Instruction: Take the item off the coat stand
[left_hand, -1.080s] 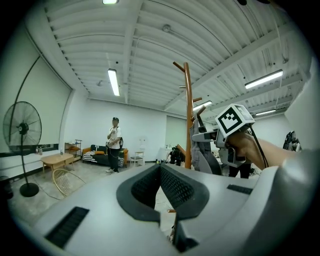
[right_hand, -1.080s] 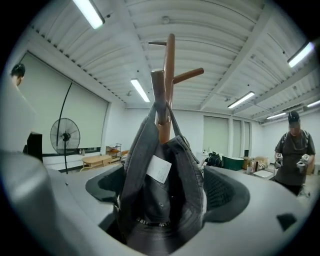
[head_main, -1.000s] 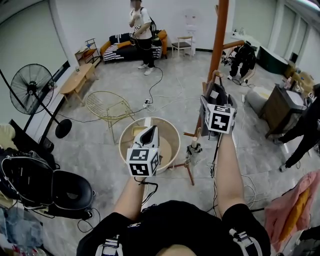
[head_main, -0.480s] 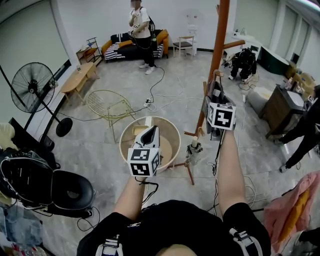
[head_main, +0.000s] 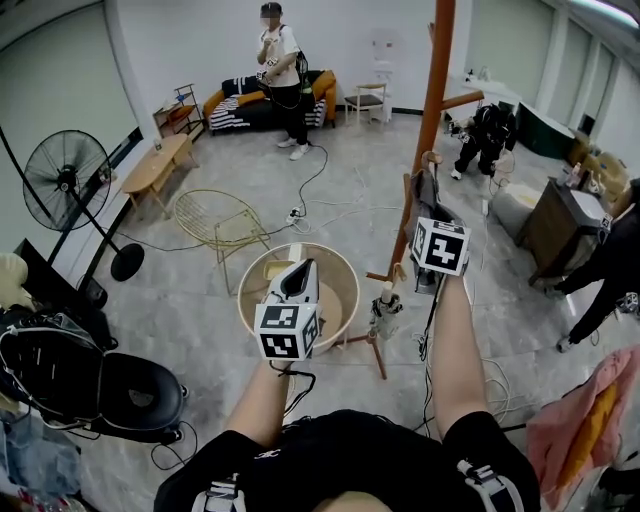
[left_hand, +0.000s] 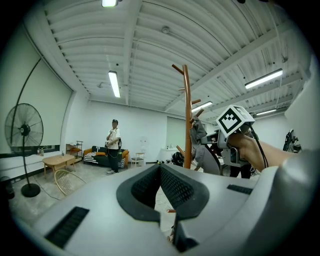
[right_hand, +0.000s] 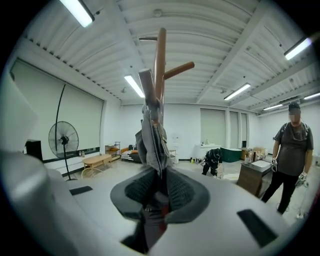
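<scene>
Closest in, the left gripper (head_main: 297, 272) is held out low in front of the person's chest, level and pointing forward. Its jaws are together with nothing between them. Right beneath it on the floor sits a round pale tub (head_main: 355, 290).

The right gripper (right_hand: 159, 176) is raised higher and further forward, up against the coat stand (head_main: 434, 90). Its jaws are closing, and the grey item (right_hand: 150, 135) is between them: the pads have its lower fabric pinched, with folds of cloth bunched in the gap. I can't tell whether it is a bag or a garment. It hangs straight down along the orange-brown pole, its top caught over one of the lower pegs, so it is on the stand and not yet lifted clear. Another peg juts out to the side above it, bare.

Past the stand the grey floor opens out. Loose cables (head_main: 330, 200) trail across it toward the far wall. Off to the left are a wire chair (head_main: 213, 212) and, nearer the window wall, a tall black fan (head_main: 62, 180) on a round base.

At the back, a person in a white shirt (head_main: 280, 70) stands in front of a sofa (head_main: 235, 100) with striped and orange cushions. Over on the right another person in dark clothes (right_hand: 292, 150) stands beside a brown cabinet (head_main: 560, 215).
</scene>
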